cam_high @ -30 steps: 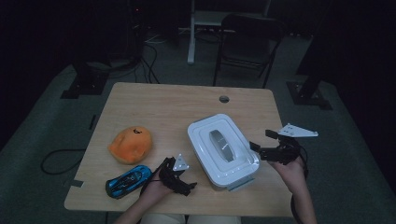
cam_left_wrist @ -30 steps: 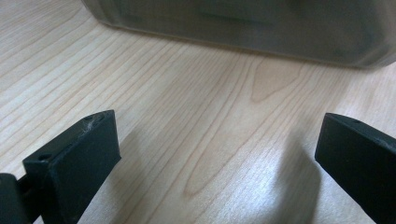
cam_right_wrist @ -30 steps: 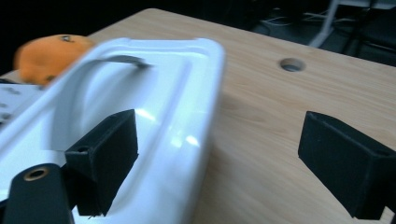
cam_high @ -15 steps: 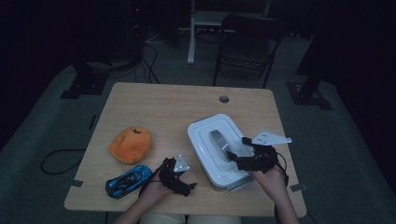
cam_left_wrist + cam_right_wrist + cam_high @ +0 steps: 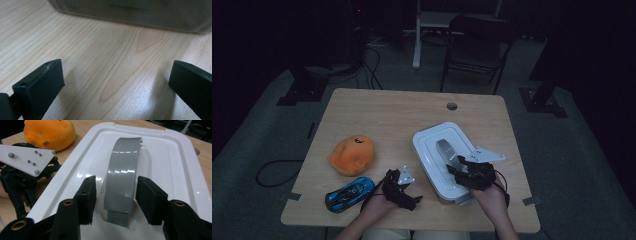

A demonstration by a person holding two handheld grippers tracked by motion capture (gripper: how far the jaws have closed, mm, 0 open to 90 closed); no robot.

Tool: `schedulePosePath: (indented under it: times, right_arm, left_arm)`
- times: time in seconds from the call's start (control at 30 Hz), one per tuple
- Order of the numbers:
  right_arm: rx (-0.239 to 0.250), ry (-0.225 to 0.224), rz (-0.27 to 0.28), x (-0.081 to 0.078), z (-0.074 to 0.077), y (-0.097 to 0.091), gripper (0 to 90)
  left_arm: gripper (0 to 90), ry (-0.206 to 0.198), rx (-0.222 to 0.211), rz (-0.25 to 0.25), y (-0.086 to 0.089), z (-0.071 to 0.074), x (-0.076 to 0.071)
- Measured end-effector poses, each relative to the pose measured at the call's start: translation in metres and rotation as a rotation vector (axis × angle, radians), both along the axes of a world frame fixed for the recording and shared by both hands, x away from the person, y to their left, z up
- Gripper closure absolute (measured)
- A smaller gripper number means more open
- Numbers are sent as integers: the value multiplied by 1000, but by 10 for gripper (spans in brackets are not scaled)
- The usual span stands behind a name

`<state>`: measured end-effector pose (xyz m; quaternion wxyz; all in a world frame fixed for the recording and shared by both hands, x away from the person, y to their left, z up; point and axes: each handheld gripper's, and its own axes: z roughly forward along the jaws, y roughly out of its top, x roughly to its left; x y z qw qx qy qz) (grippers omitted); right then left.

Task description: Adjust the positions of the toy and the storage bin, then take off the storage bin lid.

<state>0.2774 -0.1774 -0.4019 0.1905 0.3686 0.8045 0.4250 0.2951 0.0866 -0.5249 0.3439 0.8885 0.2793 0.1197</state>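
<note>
Container's (image 5: 130, 12) top cut off, its wall blurred

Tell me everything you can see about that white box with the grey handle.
The white box looks like glossy plastic, rectangular with rounded corners, its lid on and stepped inward toward the middle. A flat grey handle arches over a hollow in the lid. The box sits flat on the wooden table, toward its near right part. The right gripper has just been closing its jaws, one either side of the handle, a small gap showing on each side.
</note>
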Motion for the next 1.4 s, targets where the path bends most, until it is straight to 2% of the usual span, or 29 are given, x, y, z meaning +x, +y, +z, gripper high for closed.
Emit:
schedulePosePath:
  times: [0.17,0.47,0.57,0.87,1.23,1.4]
  right_arm:
    - [18,20,6,1,-1,2,541]
    - [6,19,-7,1,0,3,591]
    - [2,19,-22,1,0,2,651]
    - [7,30,-39,1,0,2,672]
    - [21,-24,-45,-2,19,2,676]
    - [27,-55,-56,2,29,-2,676]
  left_arm:
    - [5,0,0,1,0,0,0]
    - [5,0,0,4,0,0,0]
    - [5,0,-1,6,0,0,-1]
    - [5,1,-1,11,0,0,-1]
    - [5,1,-1,11,0,0,-1]
    - [5,2,0,12,0,0,-1]
